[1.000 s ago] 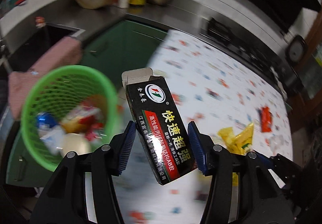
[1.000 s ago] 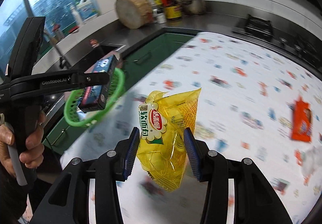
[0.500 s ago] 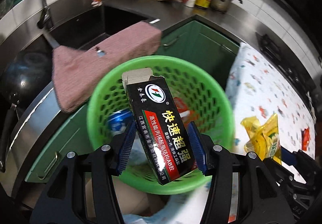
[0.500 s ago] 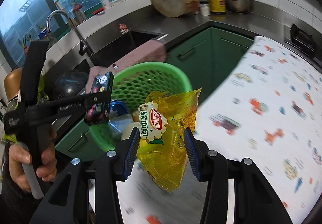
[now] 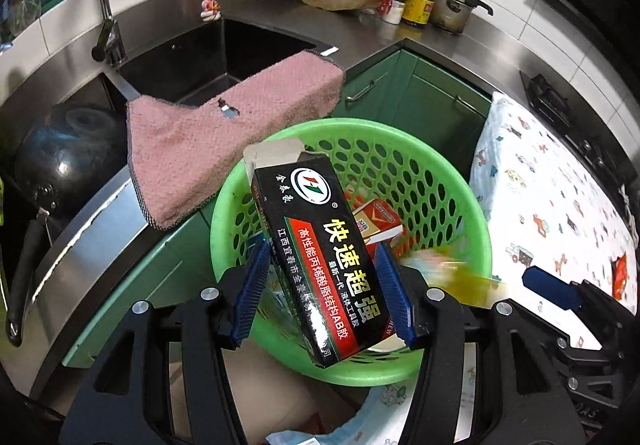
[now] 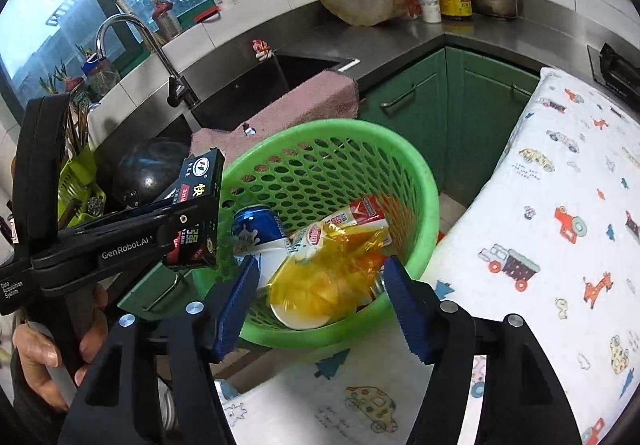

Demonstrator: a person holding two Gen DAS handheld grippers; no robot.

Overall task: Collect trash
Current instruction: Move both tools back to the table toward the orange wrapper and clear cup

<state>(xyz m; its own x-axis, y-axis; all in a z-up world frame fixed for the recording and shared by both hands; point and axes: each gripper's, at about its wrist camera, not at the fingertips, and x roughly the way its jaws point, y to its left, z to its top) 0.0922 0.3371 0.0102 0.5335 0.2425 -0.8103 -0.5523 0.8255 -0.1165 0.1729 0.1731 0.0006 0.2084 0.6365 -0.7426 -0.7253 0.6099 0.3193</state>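
Note:
My left gripper is shut on a black glue box and holds it over the green mesh basket. The box and left gripper also show in the right wrist view, at the basket's left rim. My right gripper is open above the basket. A yellow snack bag is blurred, falling free between its fingers into the basket. The basket holds a blue can, a red and white carton and other trash.
A pink towel hangs over the sink edge behind the basket. A dark sink, tap and black pot stand at the left. The table with its patterned cloth lies at the right, with red wrapper on it.
My right gripper has opened and let go of the yellow bag, which drops into the basket. Both grippers have moved closer over the basket. The left gripper keeps its hold on the box.

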